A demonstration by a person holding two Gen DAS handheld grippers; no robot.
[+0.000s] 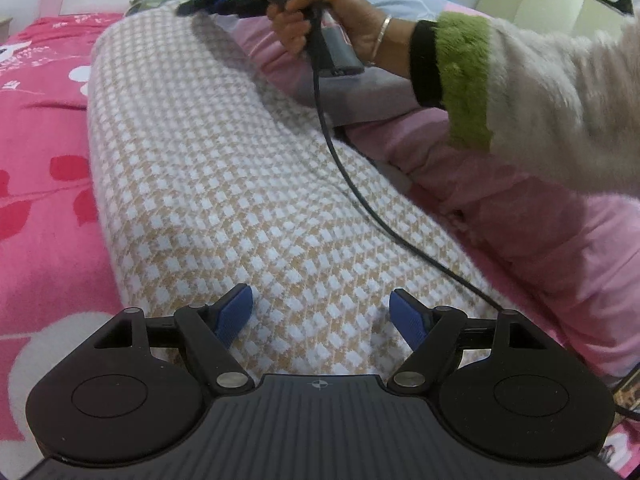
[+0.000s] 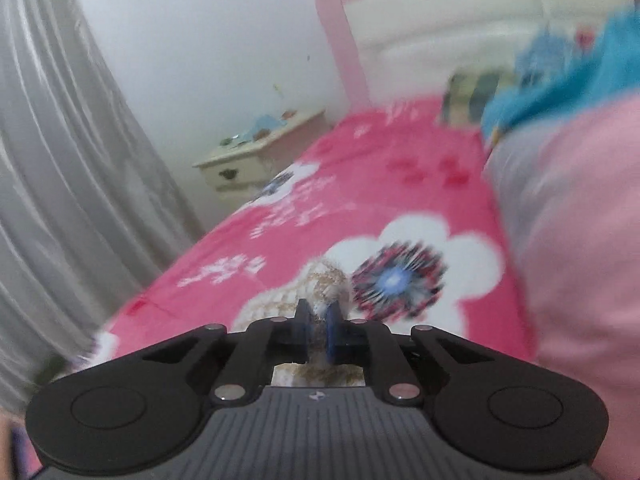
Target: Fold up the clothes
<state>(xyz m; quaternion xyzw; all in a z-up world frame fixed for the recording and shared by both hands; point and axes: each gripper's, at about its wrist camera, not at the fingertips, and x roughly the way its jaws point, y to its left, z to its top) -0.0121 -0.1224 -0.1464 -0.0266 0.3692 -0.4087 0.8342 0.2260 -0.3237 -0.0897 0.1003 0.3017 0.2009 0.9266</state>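
Soft, even indoor light, no glare. The right wrist view is motion-blurred, worst toward three o'clock. Fisheye bending darkens both views' corners.

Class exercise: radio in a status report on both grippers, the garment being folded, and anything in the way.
Left gripper open over the checked garment. Right gripper shut on a bunch of its fabric. Black cable trails across the garment.

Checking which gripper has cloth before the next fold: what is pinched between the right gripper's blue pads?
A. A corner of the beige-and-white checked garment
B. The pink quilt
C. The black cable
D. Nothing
A: in the right wrist view the right gripper has its pads closed on a bunch of the checked garment, raised over the pink bedsheet.
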